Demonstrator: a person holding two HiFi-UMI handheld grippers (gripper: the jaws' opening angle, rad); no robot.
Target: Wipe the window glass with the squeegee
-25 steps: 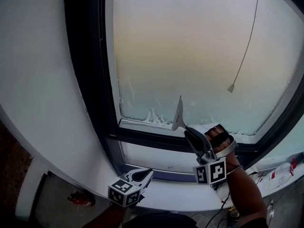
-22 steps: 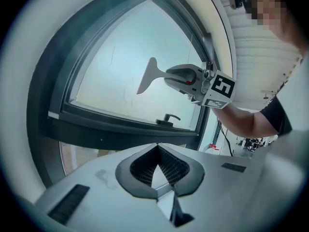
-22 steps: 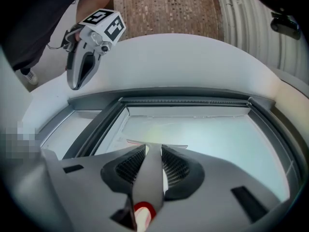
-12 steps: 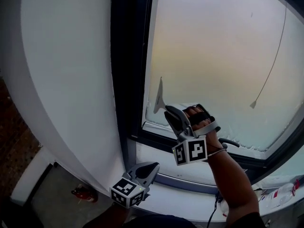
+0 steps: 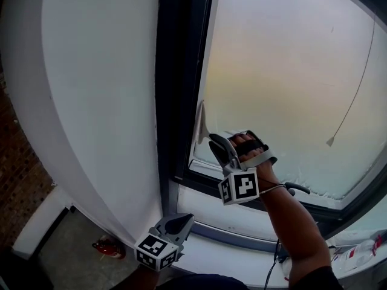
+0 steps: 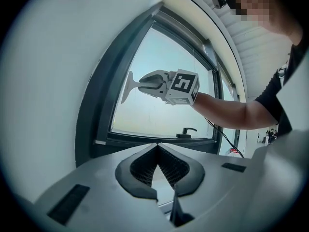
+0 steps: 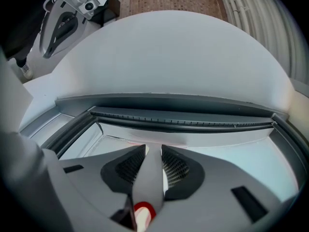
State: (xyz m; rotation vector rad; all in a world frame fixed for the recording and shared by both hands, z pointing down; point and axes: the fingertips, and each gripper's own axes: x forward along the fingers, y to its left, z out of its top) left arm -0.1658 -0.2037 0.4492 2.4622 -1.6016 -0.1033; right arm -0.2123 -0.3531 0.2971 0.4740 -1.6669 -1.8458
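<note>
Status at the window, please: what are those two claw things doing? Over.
Right tool shut on squeegee. Left tool shut, empty, held low. Blade at left edge of window glass, beside the frame. Nothing in the way.

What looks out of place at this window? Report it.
Nothing is damaged or spilled. Two small things: a thin cord hangs across the window glass, its end dangling over the pane, and whitish streaks line the glass's lower edge, right of the squeegee held by the right gripper.
</note>
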